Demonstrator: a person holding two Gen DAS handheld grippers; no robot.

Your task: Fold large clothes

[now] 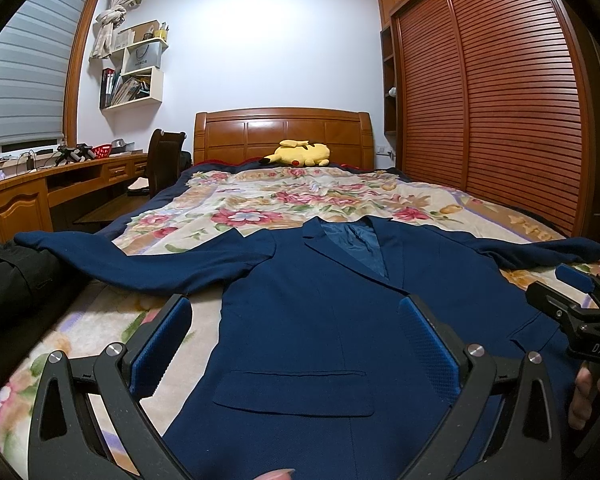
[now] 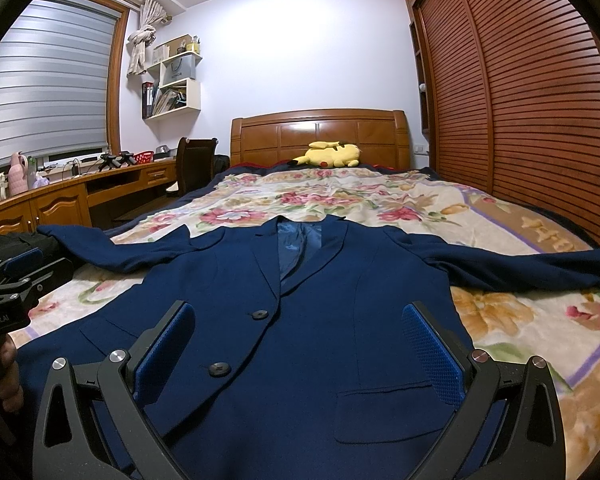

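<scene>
A navy blue suit jacket (image 1: 320,320) lies flat and face up on the floral bedspread, collar toward the headboard, both sleeves spread out sideways. My left gripper (image 1: 296,336) is open and empty, hovering over the jacket's left front near its flap pocket. My right gripper (image 2: 300,340) is open and empty over the jacket's (image 2: 300,300) right front, with two black buttons (image 2: 259,314) between its fingers. The right gripper also shows at the right edge of the left wrist view (image 1: 580,300). The left gripper shows at the left edge of the right wrist view (image 2: 16,276).
A dark garment (image 1: 12,280) lies at the bed's left edge. A yellow plush toy (image 1: 300,154) rests by the wooden headboard (image 1: 282,128). A wooden desk (image 1: 40,192) and chair (image 1: 164,160) stand on the left; slatted wardrobe doors (image 1: 500,100) run along the right.
</scene>
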